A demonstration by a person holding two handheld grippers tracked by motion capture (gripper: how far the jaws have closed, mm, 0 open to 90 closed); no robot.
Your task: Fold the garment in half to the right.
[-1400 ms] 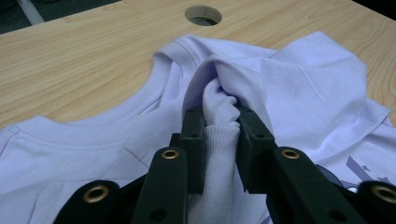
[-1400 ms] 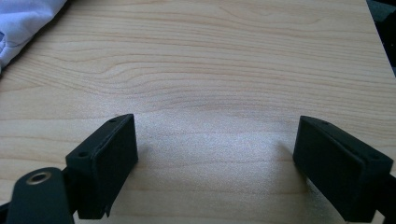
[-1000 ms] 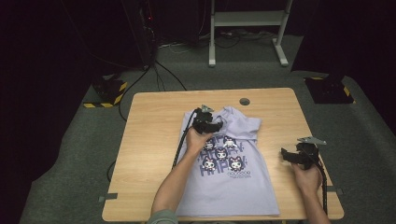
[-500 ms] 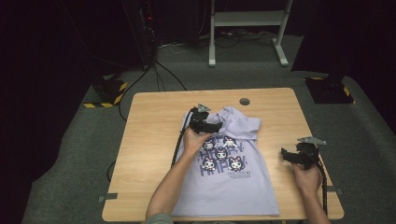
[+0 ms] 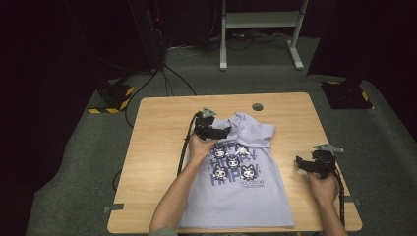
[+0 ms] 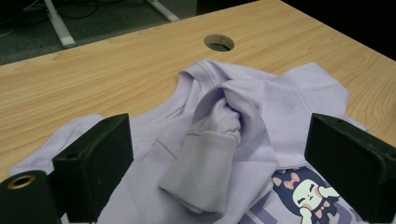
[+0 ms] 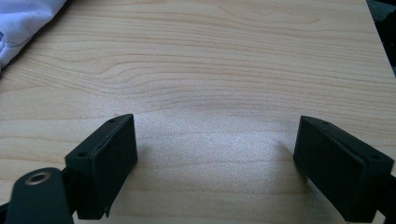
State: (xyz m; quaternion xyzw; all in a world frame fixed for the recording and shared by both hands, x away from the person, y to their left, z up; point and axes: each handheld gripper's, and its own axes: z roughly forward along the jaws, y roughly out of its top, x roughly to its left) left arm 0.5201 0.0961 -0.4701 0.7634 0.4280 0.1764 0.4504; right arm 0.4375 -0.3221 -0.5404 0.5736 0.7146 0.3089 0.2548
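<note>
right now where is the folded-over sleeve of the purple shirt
In the left gripper view the sleeve lies bunched on the shirt chest, just below the collar, between the open left hand-held gripper jaws, nearer the table's round hole.

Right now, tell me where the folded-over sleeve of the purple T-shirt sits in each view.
High view: the sleeve lies on the shirt's upper left, just beyond the left tongs.
Left gripper view: centre, bunched between the open jaws.
Right gripper view: not in it.
Shared landmark: round table hole.
</note>
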